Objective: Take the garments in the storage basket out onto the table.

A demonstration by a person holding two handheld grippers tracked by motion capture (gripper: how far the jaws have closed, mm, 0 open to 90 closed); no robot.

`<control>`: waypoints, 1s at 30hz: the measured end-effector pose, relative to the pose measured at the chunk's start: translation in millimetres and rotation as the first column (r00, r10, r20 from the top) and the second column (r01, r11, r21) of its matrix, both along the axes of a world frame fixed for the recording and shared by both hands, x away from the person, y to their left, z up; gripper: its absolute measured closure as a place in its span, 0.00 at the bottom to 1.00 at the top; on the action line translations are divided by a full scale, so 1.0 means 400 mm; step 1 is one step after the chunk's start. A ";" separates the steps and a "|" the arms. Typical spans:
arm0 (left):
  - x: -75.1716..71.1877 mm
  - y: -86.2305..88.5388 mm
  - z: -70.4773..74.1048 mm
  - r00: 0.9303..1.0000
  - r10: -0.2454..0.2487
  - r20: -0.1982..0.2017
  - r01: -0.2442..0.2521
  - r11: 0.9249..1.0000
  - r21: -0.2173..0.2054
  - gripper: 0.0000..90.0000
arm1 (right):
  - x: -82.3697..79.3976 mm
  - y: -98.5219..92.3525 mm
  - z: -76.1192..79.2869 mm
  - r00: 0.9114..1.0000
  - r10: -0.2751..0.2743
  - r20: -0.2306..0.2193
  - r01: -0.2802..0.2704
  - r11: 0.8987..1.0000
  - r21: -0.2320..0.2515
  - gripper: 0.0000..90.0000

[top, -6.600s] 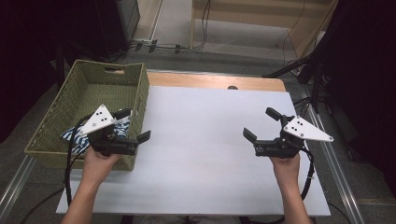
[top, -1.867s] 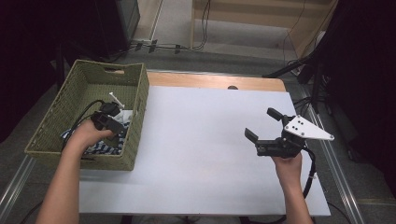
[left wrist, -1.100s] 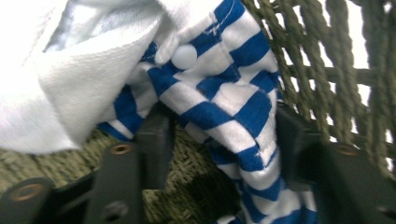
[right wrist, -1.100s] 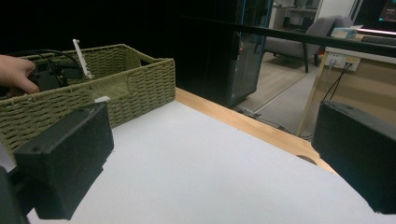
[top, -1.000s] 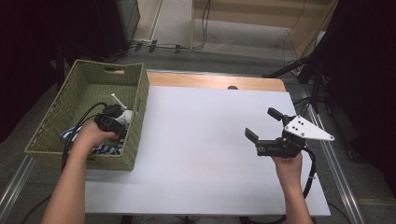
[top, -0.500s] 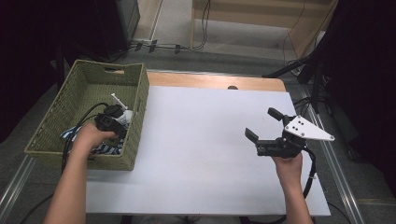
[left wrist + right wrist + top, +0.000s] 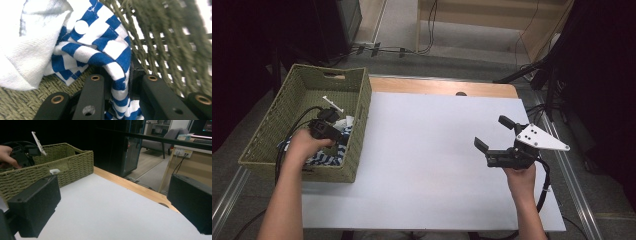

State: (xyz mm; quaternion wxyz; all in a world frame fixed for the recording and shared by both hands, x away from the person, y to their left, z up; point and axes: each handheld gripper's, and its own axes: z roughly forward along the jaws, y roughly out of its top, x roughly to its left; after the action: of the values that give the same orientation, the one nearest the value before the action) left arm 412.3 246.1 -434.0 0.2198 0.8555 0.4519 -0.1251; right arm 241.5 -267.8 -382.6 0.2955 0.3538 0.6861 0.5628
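Lifting now risks snagging: the left gripper (image 7: 117, 100) pinches only a thin fold of striped cloth (image 7: 100, 47) against the basket (image 7: 272, 135) wall, its jaws having just closed on it; towel (image 7: 27, 42) may drag along. Left hand (image 7: 304, 145) reaches down into basket. Right gripper (image 7: 497, 137) hovers over the table (image 7: 427, 150), jaws wide, empty.

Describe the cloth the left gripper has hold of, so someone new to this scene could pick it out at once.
Start at the green woven basket at the table's left edge. Down inside it, the left gripper has just closed on a fold of the blue-and-white striped cloth. The plain white towel lying against it has no stripes, which tells the two apart.
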 end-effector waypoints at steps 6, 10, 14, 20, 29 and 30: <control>-0.012 0.014 0.032 0.998 -0.004 0.061 0.008 0.998 -0.054 0.88 | 0.000 -0.003 0.000 1.000 -0.003 -0.001 0.003 1.000 0.005 0.00; -0.023 0.022 0.050 0.995 -0.028 0.098 0.035 0.997 -0.073 0.88 | -0.002 -0.002 0.001 1.000 -0.003 -0.002 0.003 1.000 0.007 0.00; -0.029 0.028 0.056 0.989 -0.056 0.137 0.070 0.993 -0.097 0.88 | -0.002 -0.002 0.001 1.000 0.004 0.006 -0.005 1.000 0.006 0.00; -0.031 0.048 0.071 0.984 -0.019 0.179 0.047 0.987 -0.152 0.88 | -0.003 -0.003 0.002 1.000 0.002 0.002 -0.002 1.000 0.008 0.00; -0.050 0.056 0.103 0.962 -0.046 0.268 0.106 0.971 -0.216 0.89 | -0.002 -0.001 0.002 1.000 0.005 0.004 -0.005 1.000 0.006 0.00; -0.049 0.059 0.103 0.963 -0.043 0.267 0.105 0.969 -0.223 0.89 | -0.002 -0.001 0.002 1.000 0.005 0.005 -0.005 1.000 0.006 0.00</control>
State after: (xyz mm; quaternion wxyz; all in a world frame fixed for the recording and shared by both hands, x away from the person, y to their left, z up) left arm 392.6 269.5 -392.9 0.3719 0.8488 0.3688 -0.0723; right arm 240.6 -268.2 -382.0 0.2946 0.3516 0.6846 0.5665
